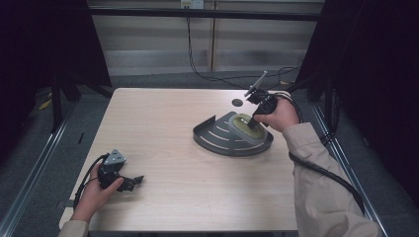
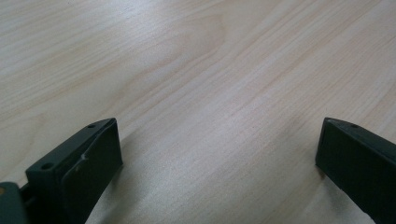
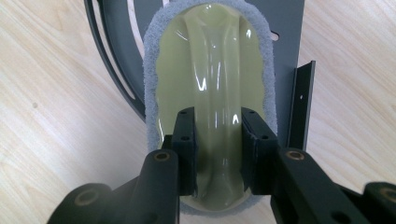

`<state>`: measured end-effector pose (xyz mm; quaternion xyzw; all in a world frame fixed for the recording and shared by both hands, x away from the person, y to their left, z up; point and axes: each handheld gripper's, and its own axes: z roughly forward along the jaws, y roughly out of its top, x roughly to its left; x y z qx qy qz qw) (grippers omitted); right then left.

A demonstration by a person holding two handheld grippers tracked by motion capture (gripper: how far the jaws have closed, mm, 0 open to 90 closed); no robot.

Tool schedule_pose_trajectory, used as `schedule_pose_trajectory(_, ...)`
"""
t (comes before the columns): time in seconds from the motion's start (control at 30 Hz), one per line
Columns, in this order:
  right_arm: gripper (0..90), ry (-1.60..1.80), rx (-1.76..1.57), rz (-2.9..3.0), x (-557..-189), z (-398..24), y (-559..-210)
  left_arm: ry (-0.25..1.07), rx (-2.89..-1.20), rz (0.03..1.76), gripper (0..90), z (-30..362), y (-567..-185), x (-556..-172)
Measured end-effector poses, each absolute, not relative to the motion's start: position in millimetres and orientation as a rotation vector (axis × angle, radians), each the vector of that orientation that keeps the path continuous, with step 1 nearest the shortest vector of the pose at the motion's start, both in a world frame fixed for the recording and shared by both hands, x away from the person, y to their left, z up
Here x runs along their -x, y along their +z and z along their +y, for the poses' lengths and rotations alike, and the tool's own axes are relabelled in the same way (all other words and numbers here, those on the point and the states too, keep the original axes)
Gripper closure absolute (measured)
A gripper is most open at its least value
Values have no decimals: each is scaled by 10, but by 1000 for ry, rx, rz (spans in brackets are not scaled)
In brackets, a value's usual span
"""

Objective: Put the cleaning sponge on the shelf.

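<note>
R tool point(image 3: 217, 140) clamps scrubber handle point(image 3: 215, 84) on tray point(image 1: 222, 140); L tool point(image 2: 215, 158) wide open, empty.

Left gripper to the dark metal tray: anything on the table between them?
Nothing: in the high view, bare wooden table separates the left gripper from the dark metal tray.

The table point(image 1: 197, 163) was pale wood with a visible grain, and a small dark round spot point(image 1: 237, 102) sat toward its upper right. Right of the frame's centre, a dark, slotted, fan-shaped tray point(image 1: 217, 138) lay flat on it.
</note>
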<state>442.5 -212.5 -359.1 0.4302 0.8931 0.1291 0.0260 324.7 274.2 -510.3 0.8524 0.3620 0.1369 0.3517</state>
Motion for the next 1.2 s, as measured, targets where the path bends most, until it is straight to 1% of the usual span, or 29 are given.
schedule_pose_trajectory(0.47, 704, 347, -1339, 2740, -4569, -2077, -3717, 351, -2208, 934, 0, 2744, -5102, -3248)
schedule_pose_trajectory(1.2, 704, 306, -1372, 2723, -4721, -2133, -3960, 350, -2206, 935, 0, 2743, -5102, -3247)
